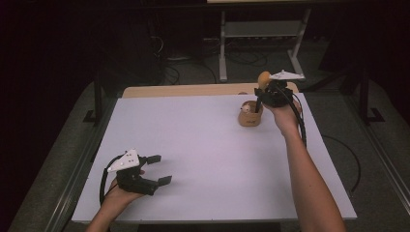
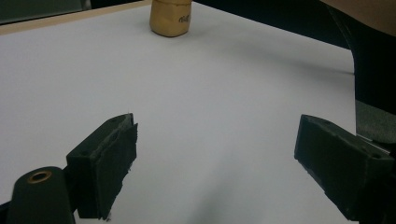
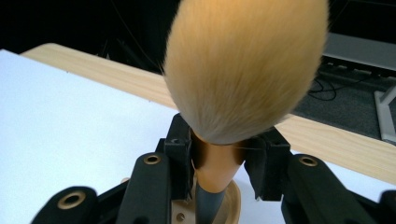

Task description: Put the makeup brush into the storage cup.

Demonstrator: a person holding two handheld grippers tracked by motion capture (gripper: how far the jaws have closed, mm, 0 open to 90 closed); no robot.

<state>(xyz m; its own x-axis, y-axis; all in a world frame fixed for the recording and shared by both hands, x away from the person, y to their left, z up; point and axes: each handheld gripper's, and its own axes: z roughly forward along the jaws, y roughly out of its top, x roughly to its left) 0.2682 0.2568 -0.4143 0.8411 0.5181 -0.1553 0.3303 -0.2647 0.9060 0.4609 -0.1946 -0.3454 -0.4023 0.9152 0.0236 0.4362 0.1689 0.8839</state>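
A makeup brush (image 3: 243, 70) is clamped by its ferrule in the closed jaws of the right gripper (image 3: 219, 163), handle down over the wooden holder (image 1: 250, 115) at the upper right of the high view. The left gripper (image 1: 157, 169) is held wide open and empty at lower left. If lowered off-centre, the light holder could be tipped or pushed across the tabletop (image 1: 203, 145).

My high view sat above the near edge, looking forward and down over the whole white table (image 1: 208, 159). The left gripper view rode low, facing across the table at the distant tan holder (image 2: 171, 17), which the high view also caught. The right gripper view sat tight behind the brush (image 3: 245, 70).
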